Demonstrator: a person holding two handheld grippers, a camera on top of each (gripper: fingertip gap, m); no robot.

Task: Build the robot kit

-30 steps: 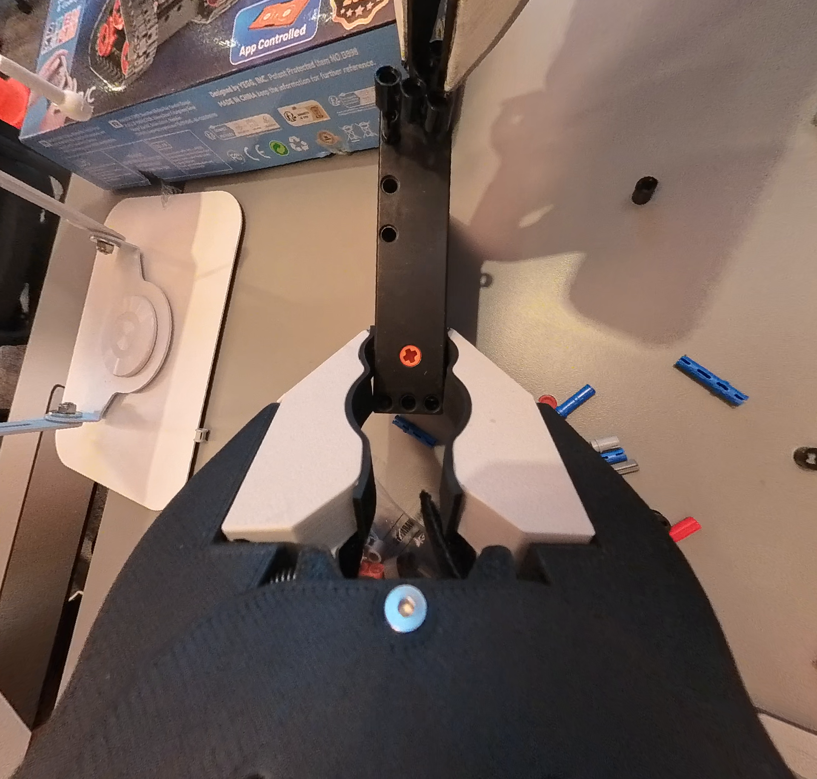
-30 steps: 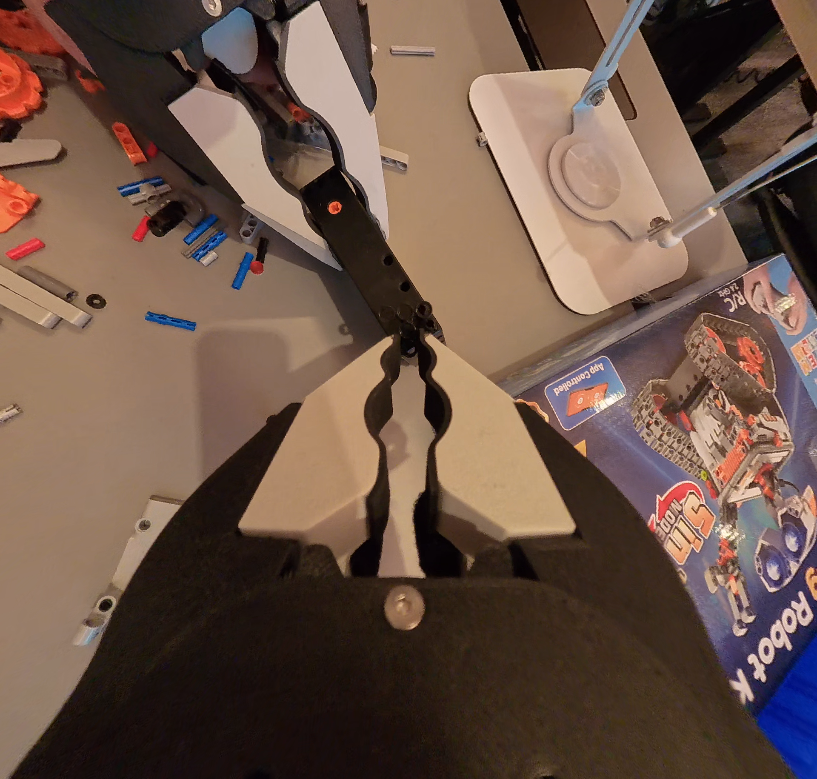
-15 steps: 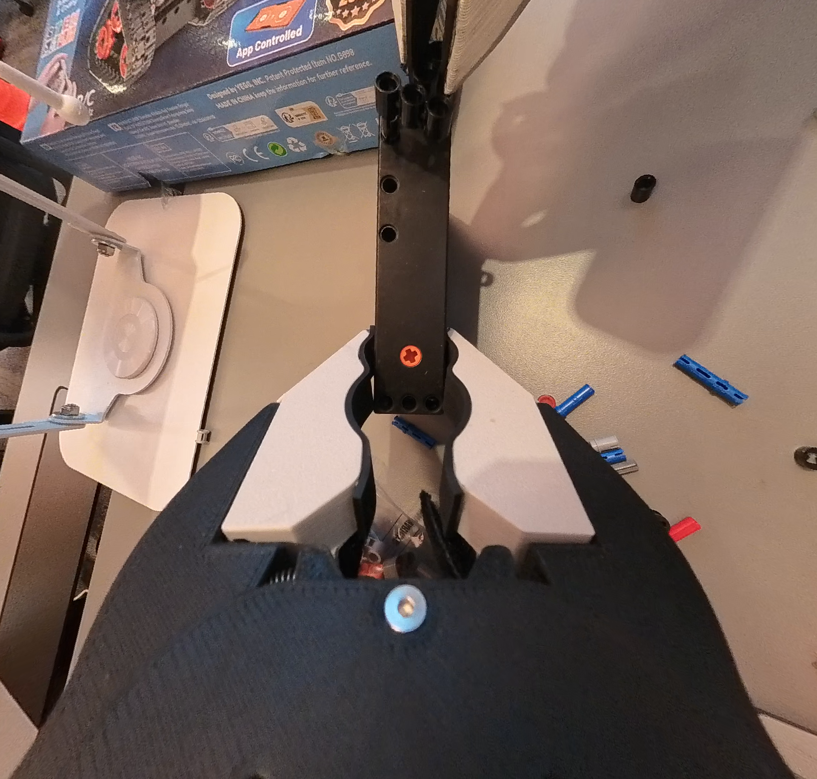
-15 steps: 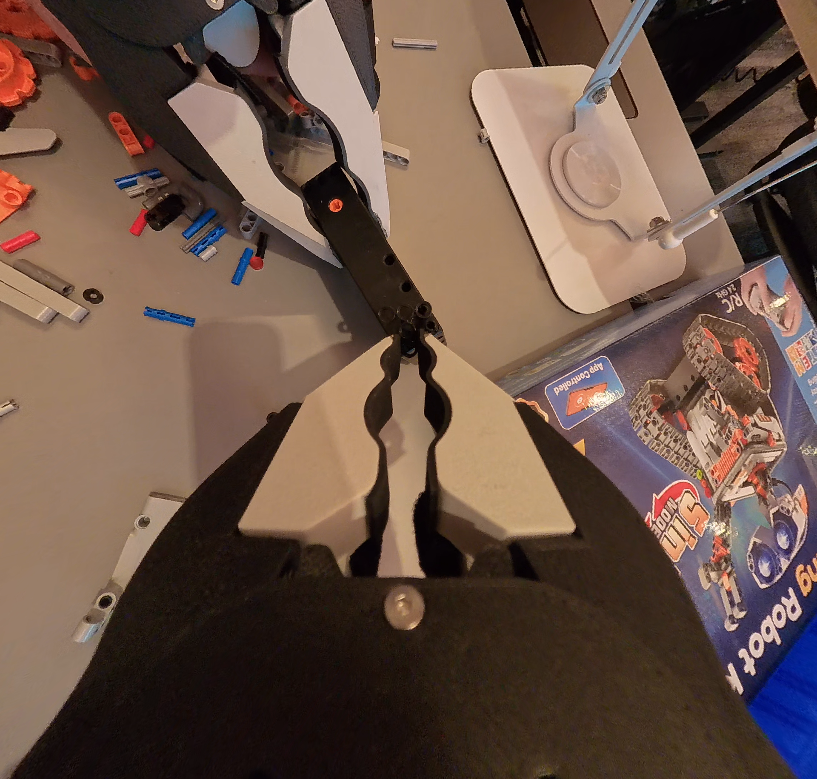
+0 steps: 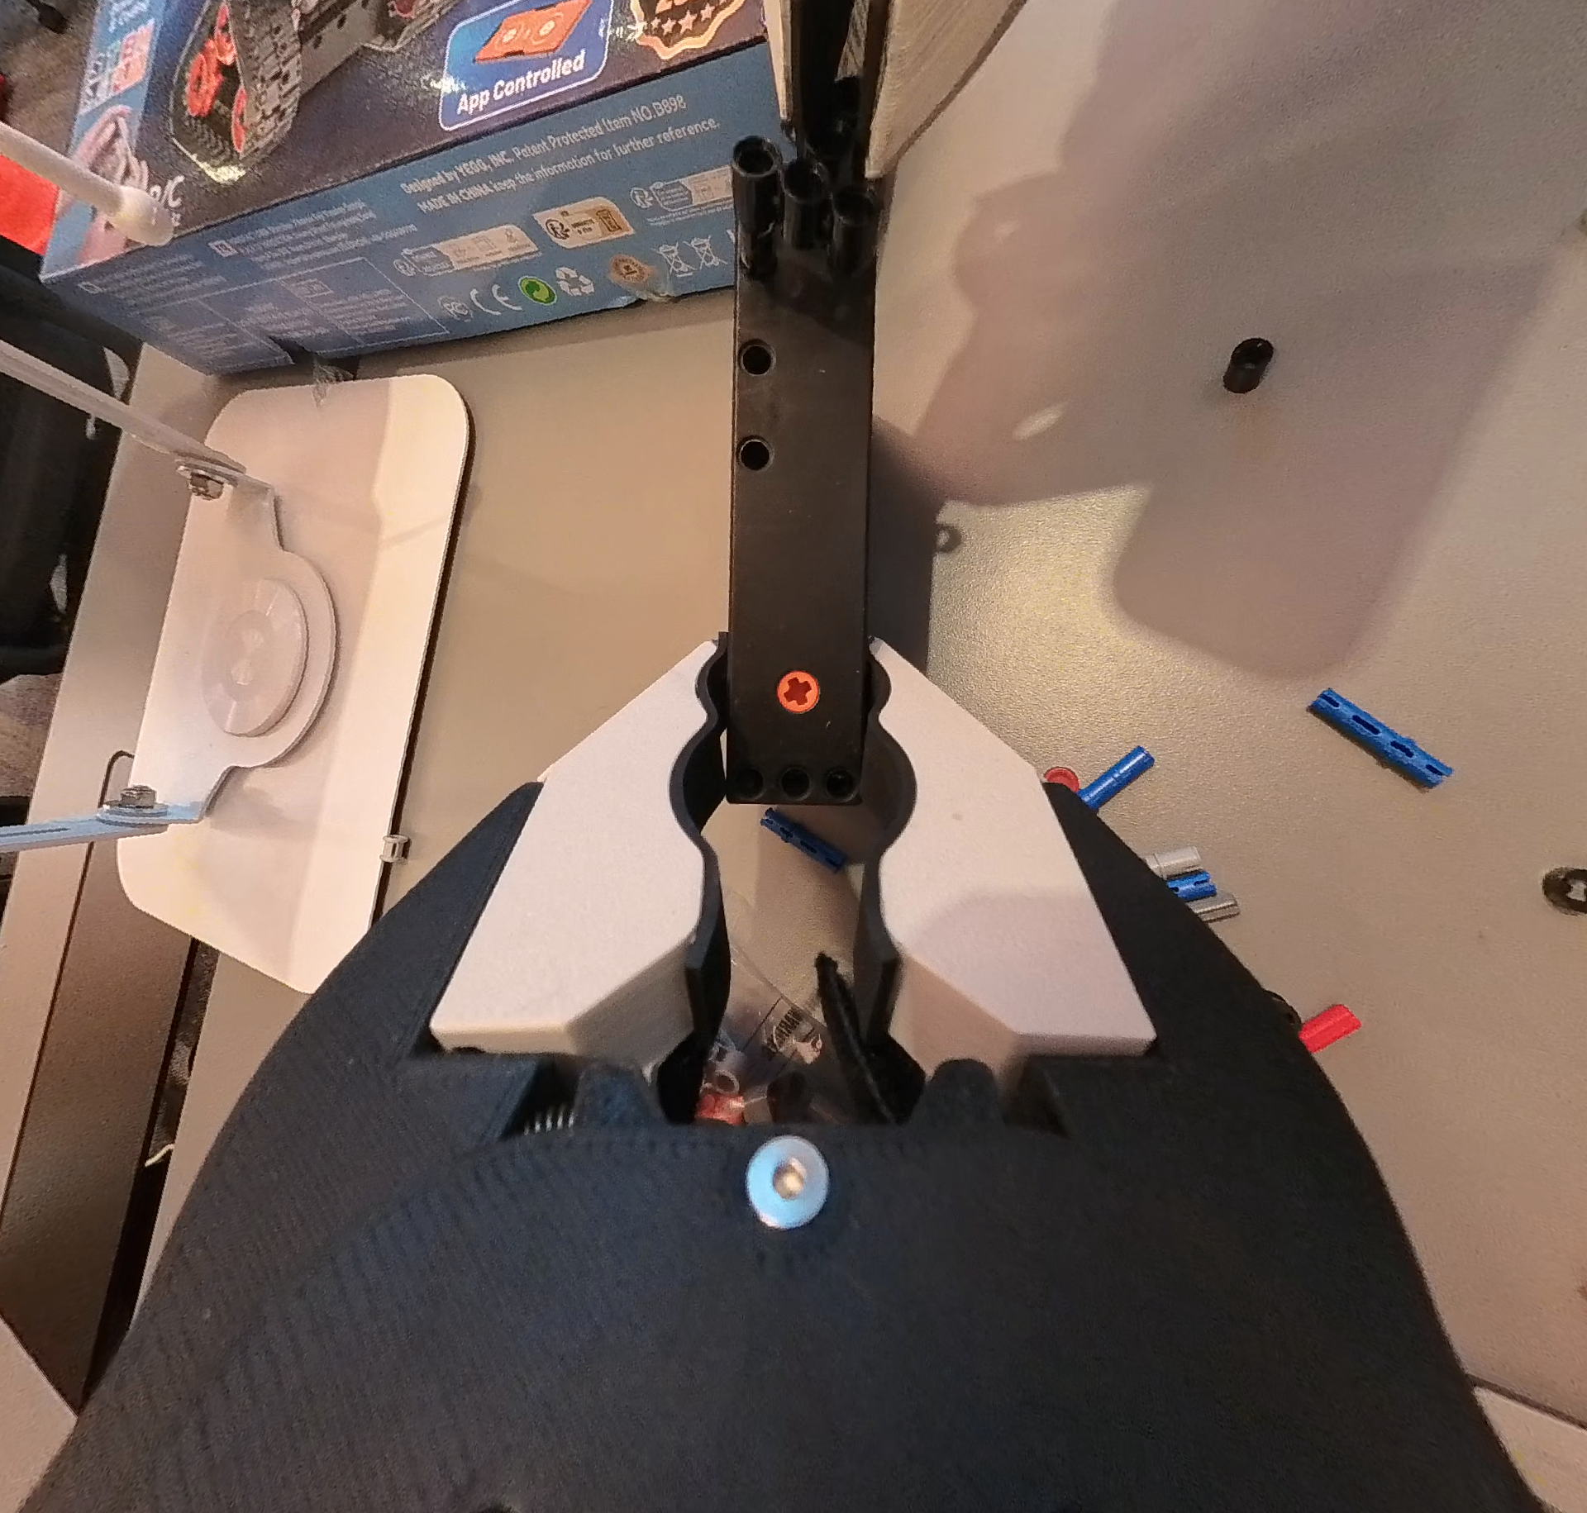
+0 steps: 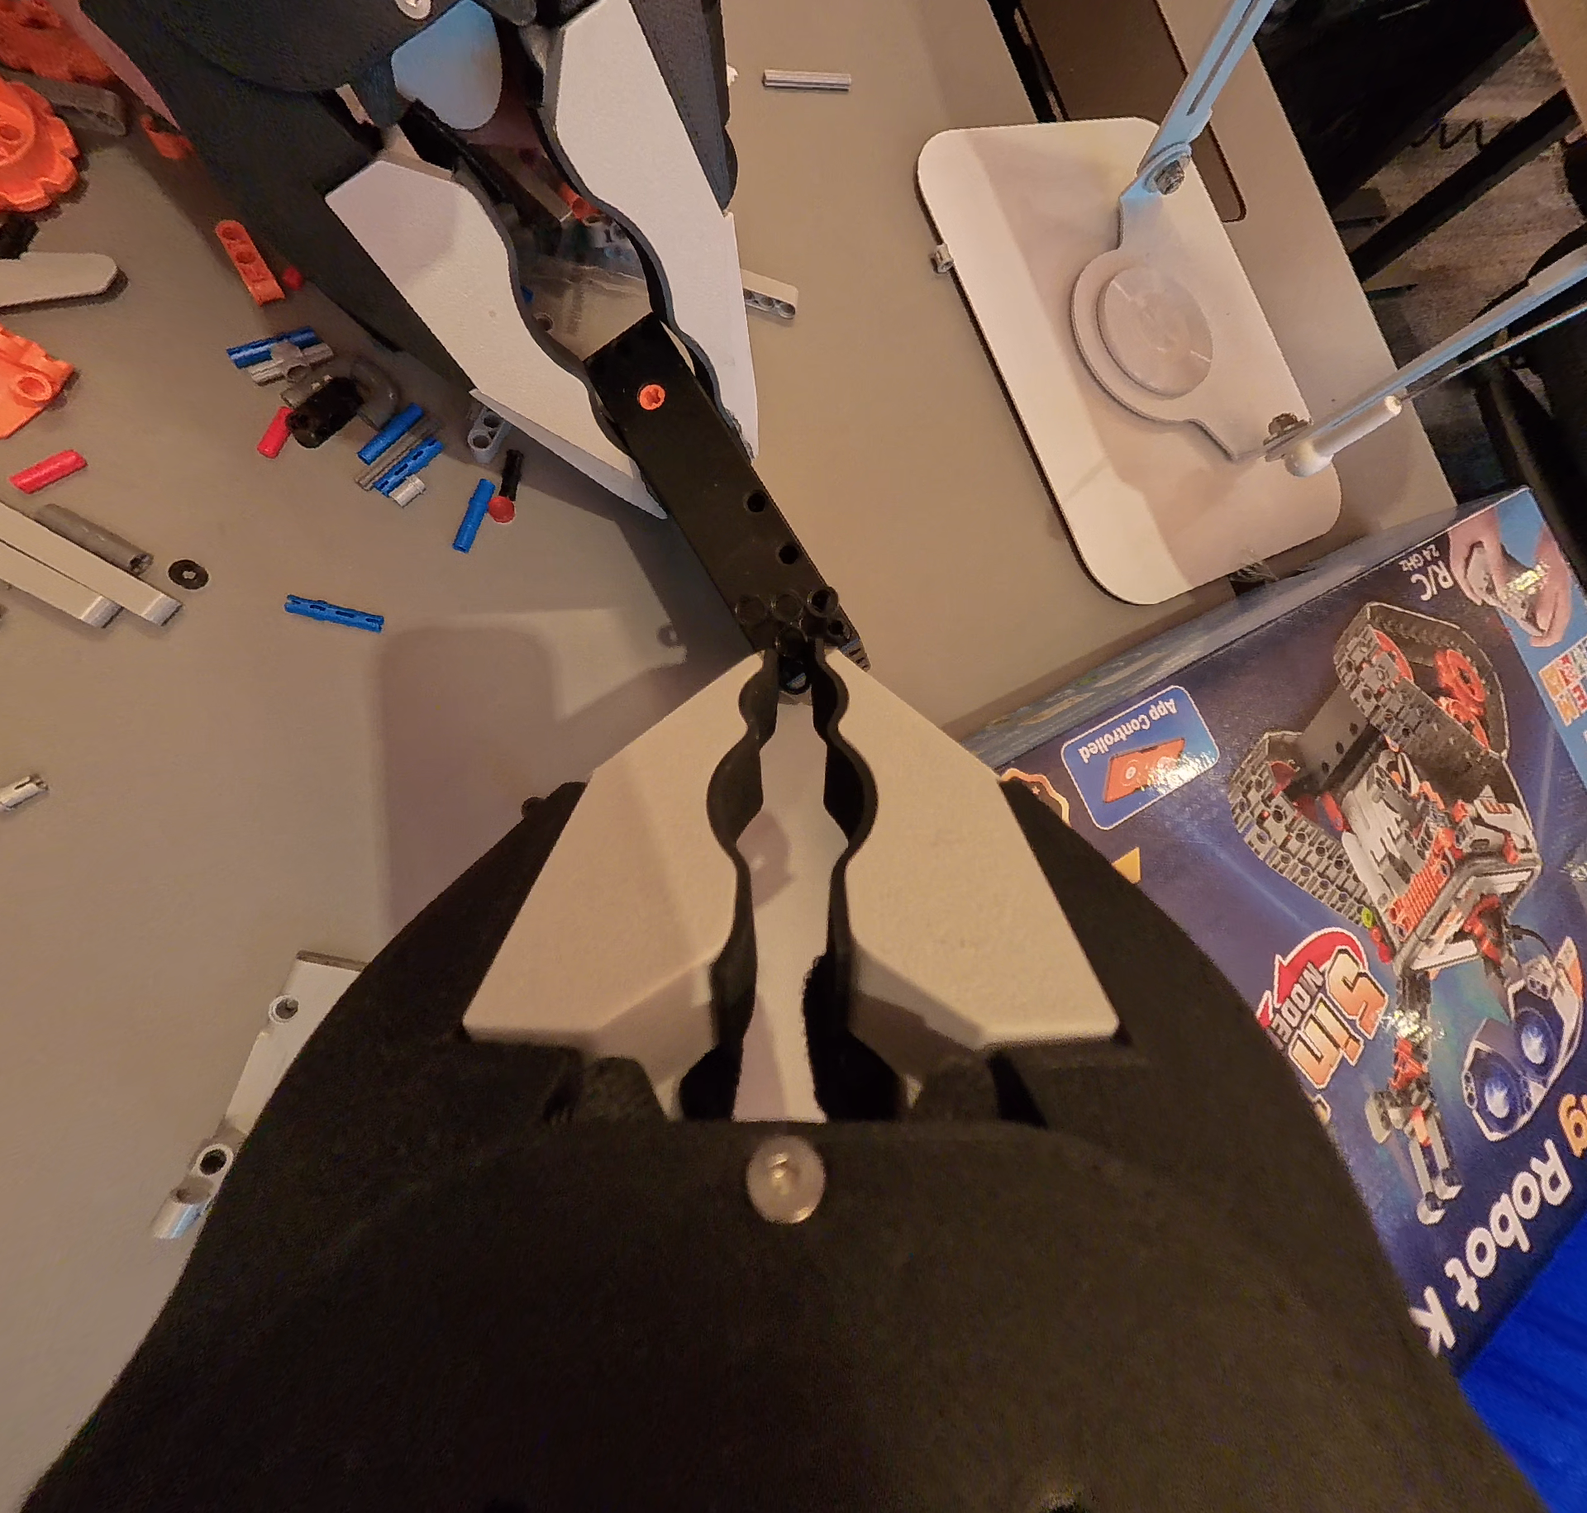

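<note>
My left gripper [image 5: 794, 673] is shut on the near end of a long black beam [image 5: 799, 510] with side holes and an orange pin [image 5: 798, 690], held above the grey table. At the beam's far end stand black pins [image 5: 803, 201]. My right gripper [image 6: 794, 665] is shut on one of these black pins [image 6: 794, 652], tip to tip with the beam [image 6: 721, 493]. The left gripper [image 6: 687, 459] also shows in the right wrist view. The right gripper's fingers [image 5: 927, 29] show at the top of the left wrist view.
A blue toy-kit box [image 6: 1288, 871] lies at the table's edge beside a white stand base [image 6: 1116, 356] with metal arms. Loose blue, red and grey parts [image 6: 386, 441], grey beams [image 6: 77, 570] and an orange gear [image 6: 26, 150] lie to the left. A blue axle [image 5: 1378, 738] lies on the table [image 5: 1202, 785]. My hands' fingertips stand some 9 cm from each other. It is some 10 cm from my left tips to the blue axle [image 5: 1378, 738]. It is also in sight in the right wrist view [image 6: 335, 610].
Both grippers keep their hold on the beam and the pin. The whole pair has only shifted very slightly.
</note>
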